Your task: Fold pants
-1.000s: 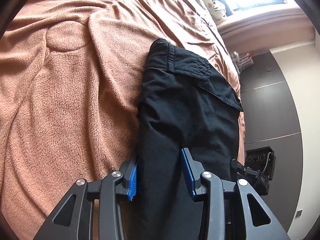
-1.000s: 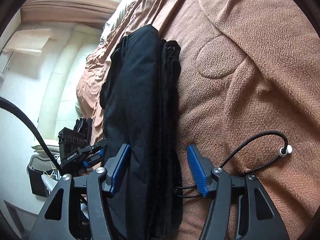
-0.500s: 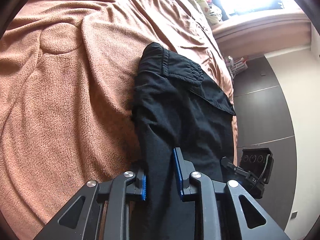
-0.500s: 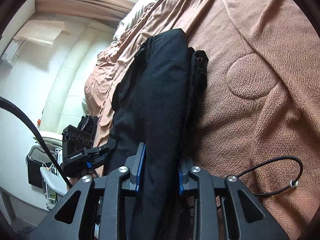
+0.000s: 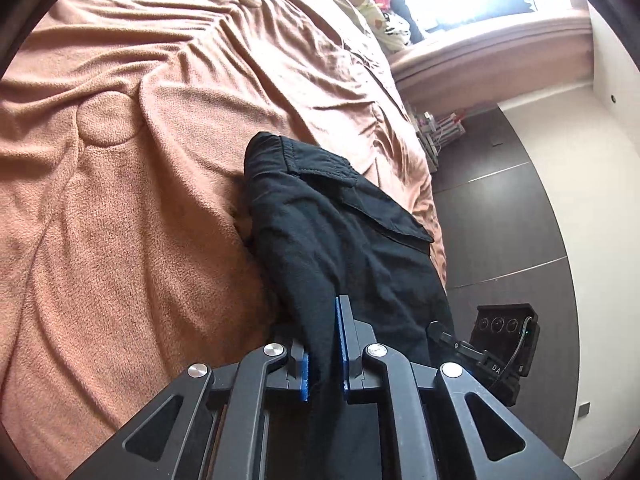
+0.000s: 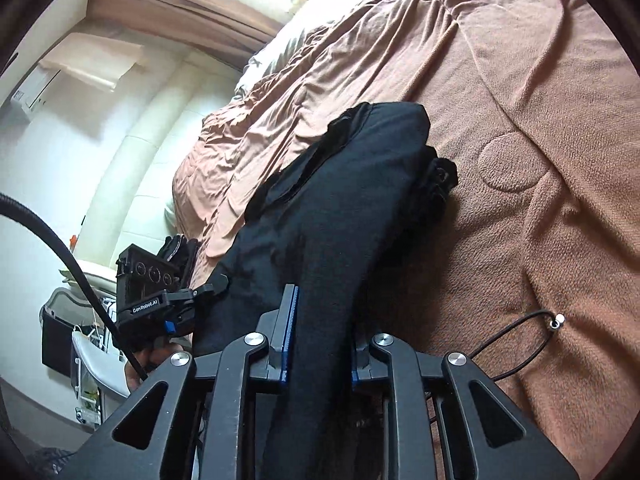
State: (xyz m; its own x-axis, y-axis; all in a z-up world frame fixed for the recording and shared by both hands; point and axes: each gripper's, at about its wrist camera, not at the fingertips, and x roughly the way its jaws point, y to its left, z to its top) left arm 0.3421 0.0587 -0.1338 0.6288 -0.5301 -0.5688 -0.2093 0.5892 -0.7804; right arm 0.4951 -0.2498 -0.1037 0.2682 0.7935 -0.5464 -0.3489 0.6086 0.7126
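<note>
The black pants (image 5: 340, 236) lie folded lengthwise on a brown blanket-covered bed (image 5: 120, 220), near its edge. My left gripper (image 5: 325, 350) is shut on the near end of the pants and lifts the cloth off the bed. My right gripper (image 6: 318, 334) is shut on the pants (image 6: 344, 208) at the other end, the cloth bunched between its blue pads. The far part of the pants still rests on the blanket. Each gripper shows in the other's view, the right one (image 5: 500, 344) and the left one (image 6: 156, 292).
A thin black cord with a white tip (image 6: 528, 336) lies on the blanket by the right gripper. The bed edge drops to a dark floor (image 5: 500, 208). Pillows and soft toys (image 5: 368, 4) sit at the bed's far end. A white cushioned headboard (image 6: 132, 152) stands nearby.
Both grippers have closed from open onto the pants and have begun raising the gripped ends off the bed.
</note>
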